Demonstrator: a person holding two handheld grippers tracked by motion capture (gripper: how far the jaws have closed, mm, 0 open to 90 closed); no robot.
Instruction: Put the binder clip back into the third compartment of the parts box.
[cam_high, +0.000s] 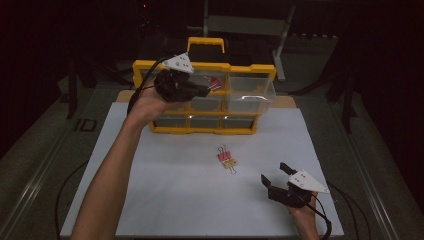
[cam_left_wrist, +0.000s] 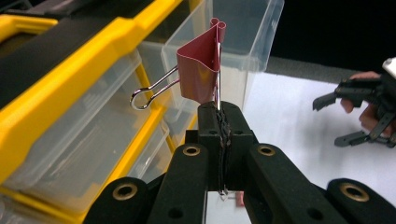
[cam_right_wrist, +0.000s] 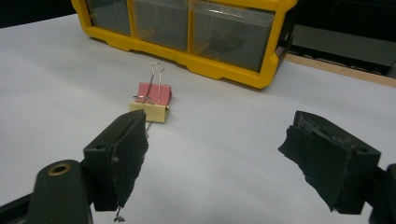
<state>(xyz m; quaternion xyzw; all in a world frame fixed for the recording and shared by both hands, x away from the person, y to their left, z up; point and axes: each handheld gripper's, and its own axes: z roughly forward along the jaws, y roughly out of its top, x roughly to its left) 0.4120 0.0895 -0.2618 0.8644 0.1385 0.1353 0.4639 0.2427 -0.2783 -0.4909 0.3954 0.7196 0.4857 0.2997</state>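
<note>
Left gripper (cam_left_wrist: 219, 116) clamped on a red binder clip (cam_left_wrist: 201, 70) by one wire handle; I'm holding it beside the open clear drawer (cam_left_wrist: 252, 28) of the yellow organizer (cam_high: 145, 65), not dropped yet. Right gripper (cam_high: 278, 176) wide open, empty. Two more clips (cam_high: 226, 159) left on the table (cam_high: 175, 200).

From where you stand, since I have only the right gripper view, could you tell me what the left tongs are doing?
Observer: The left tongs are shut on one wire handle of a red binder clip.
Operator: Thank you. Where is it being held?
Observer: In front of the yellow organizer, beside a clear drawer pulled out of the top row.
Operator: Is that drawer holding anything?
Observer: In the high view I see nothing in it, though glare hides part.
</note>
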